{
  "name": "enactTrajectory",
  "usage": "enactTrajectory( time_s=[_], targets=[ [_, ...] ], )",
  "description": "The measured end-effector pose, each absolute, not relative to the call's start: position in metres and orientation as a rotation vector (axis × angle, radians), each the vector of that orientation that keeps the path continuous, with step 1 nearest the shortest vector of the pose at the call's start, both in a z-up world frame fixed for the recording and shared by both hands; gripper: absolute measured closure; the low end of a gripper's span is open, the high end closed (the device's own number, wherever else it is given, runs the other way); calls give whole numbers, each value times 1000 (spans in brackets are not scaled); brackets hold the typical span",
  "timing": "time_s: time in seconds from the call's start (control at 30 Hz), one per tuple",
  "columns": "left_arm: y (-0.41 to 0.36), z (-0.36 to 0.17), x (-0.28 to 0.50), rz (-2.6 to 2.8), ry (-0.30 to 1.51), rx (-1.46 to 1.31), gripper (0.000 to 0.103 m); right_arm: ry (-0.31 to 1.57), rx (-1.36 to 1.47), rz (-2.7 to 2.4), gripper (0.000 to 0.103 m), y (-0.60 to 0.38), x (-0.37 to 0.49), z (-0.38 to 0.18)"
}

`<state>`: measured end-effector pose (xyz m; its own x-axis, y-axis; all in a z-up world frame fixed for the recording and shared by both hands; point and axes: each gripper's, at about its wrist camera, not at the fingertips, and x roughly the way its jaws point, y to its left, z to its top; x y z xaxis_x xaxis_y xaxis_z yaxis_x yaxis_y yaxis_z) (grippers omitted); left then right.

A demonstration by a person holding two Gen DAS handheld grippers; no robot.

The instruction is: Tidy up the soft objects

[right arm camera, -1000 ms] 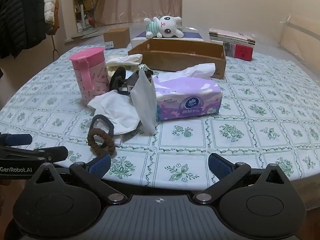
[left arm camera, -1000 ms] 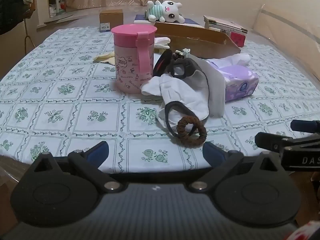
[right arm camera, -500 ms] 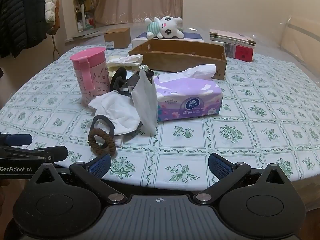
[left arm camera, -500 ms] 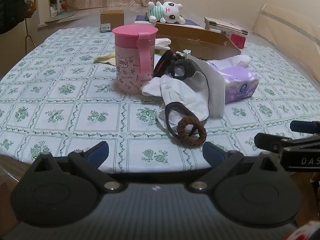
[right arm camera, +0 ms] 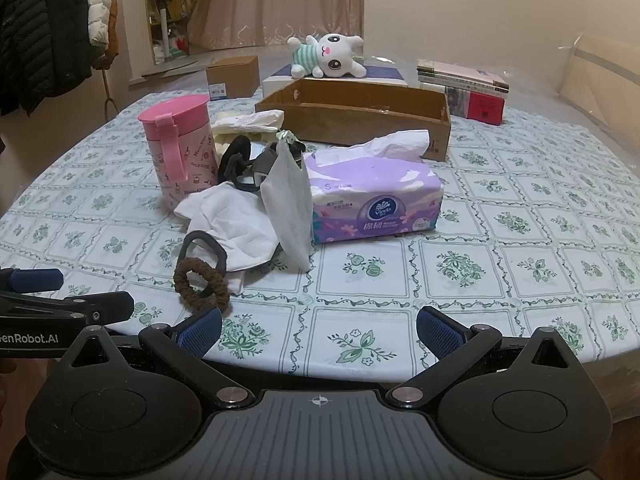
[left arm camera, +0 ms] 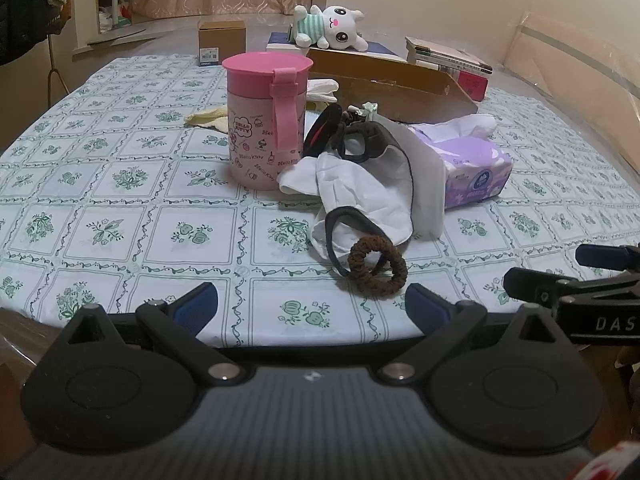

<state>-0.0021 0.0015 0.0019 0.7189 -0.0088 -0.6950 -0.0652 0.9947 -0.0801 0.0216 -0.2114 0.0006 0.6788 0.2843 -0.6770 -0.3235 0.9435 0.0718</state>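
Lying nearest the table's front edge, the brown hair tie (left arm camera: 377,266) rests against a black loop (left arm camera: 340,236) that pokes out from under the white cloth (left arm camera: 360,196); it looks like the natural first pick. The left gripper (left arm camera: 312,306) hangs just short of it, fingers spread wide and empty, and the right gripper (right arm camera: 319,330) is equally wide and empty beside it. To do this well, I judge one finger should go through the ring and the other outside it, closing on the tie alone so the black loop and cloth do not drag along. The cardboard box (right arm camera: 356,114) behind the tissue pack (right arm camera: 372,200) and pink cup (left arm camera: 266,120) seems the likely place for it.
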Motion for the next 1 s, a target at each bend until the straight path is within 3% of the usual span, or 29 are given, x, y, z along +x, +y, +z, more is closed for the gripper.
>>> enactTrajectory(
  time_s=[1.0],
  targets=[
    [1,1,-2,34,768,-117,4,747,-55,336,0,-212,23,1]
  ],
)
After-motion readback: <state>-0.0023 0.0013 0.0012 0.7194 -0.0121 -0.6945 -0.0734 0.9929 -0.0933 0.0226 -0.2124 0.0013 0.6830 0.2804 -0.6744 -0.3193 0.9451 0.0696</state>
